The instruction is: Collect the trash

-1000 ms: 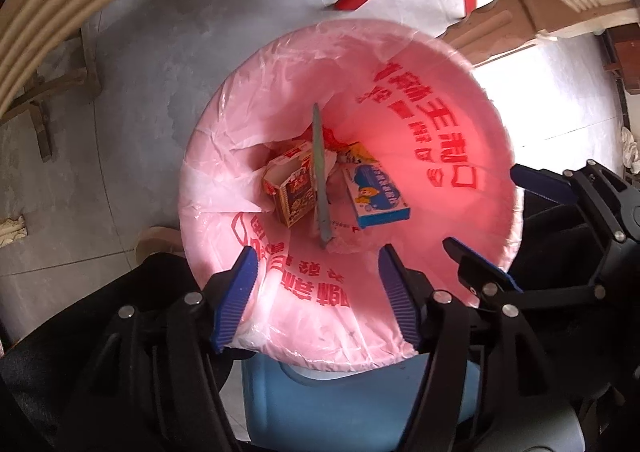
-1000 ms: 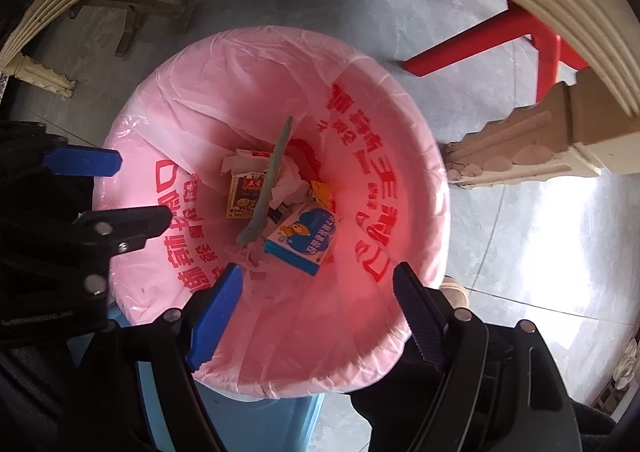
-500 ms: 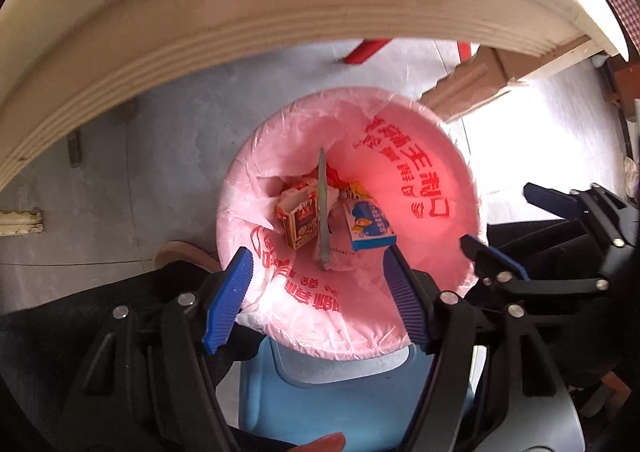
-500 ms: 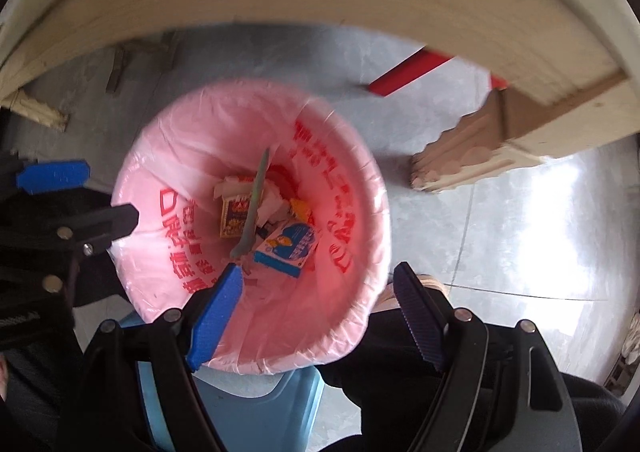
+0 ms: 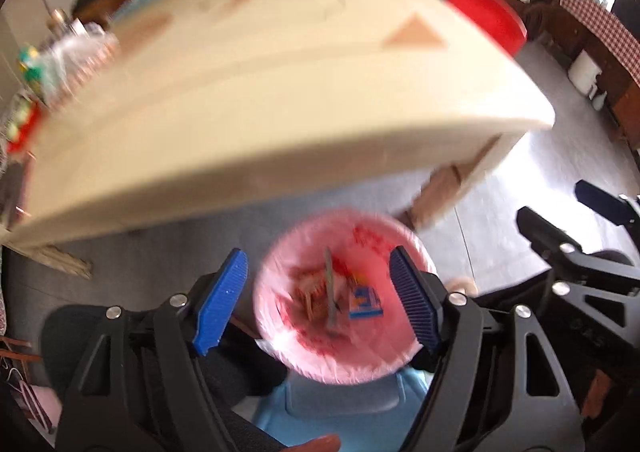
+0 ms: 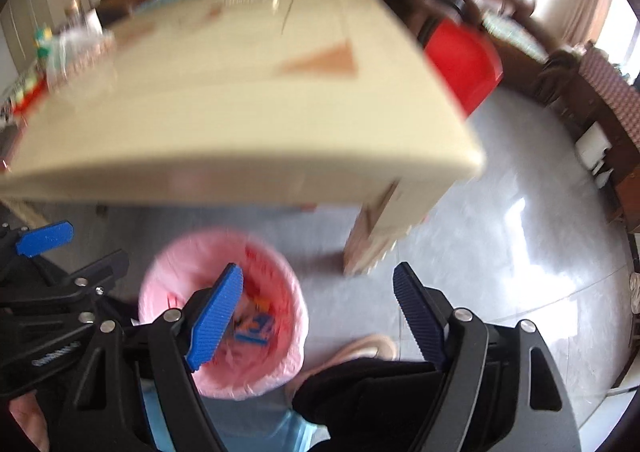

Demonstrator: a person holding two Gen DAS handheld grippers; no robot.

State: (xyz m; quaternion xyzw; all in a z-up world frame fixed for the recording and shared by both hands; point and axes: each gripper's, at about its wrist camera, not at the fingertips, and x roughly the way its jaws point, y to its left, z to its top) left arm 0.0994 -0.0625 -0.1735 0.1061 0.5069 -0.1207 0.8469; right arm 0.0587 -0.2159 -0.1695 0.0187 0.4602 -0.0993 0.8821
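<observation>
- Below the cream table (image 5: pixel 280 100), on the grey floor (image 6: pixel 500 252), a bin lined with a pink bag (image 5: pixel 280 336) is seen from above; both views are motion-blurred.
- Inside the pink bag, trash is gathered at the bottom: a blue-and-white carton (image 5: pixel 365 302) toward the side away from the table, a grey stick-like piece (image 5: pixel 331 292) standing tilted beside it, and reddish-brown packaging (image 5: pixel 310 294) next to the stick. Finer detail is lost to blur.
- The left gripper (image 5: pixel 320 298) is held above the pink bag with its blue pads wide apart; nothing is clamped between them.
- The right gripper (image 6: pixel 318 312) is likewise spread apart and empty; its one blue pad (image 6: pixel 216 318) overlaps the pink bag's mouth in the right wrist view, the other lies over bare floor toward the table leg (image 6: pixel 372 236).
- Each gripper is caught at the edge of the other's view, just beside the pink bag.
- A pale blue base (image 5: pixel 348 408) is seen under the pink bag.
- Beyond the table, a red chair (image 6: pixel 464 64) is noted; bottles and clutter (image 5: pixel 60 60) are blurred at the table's far end.
- A shoe tip (image 6: pixel 368 348) shows on the floor beside the pink bag.
</observation>
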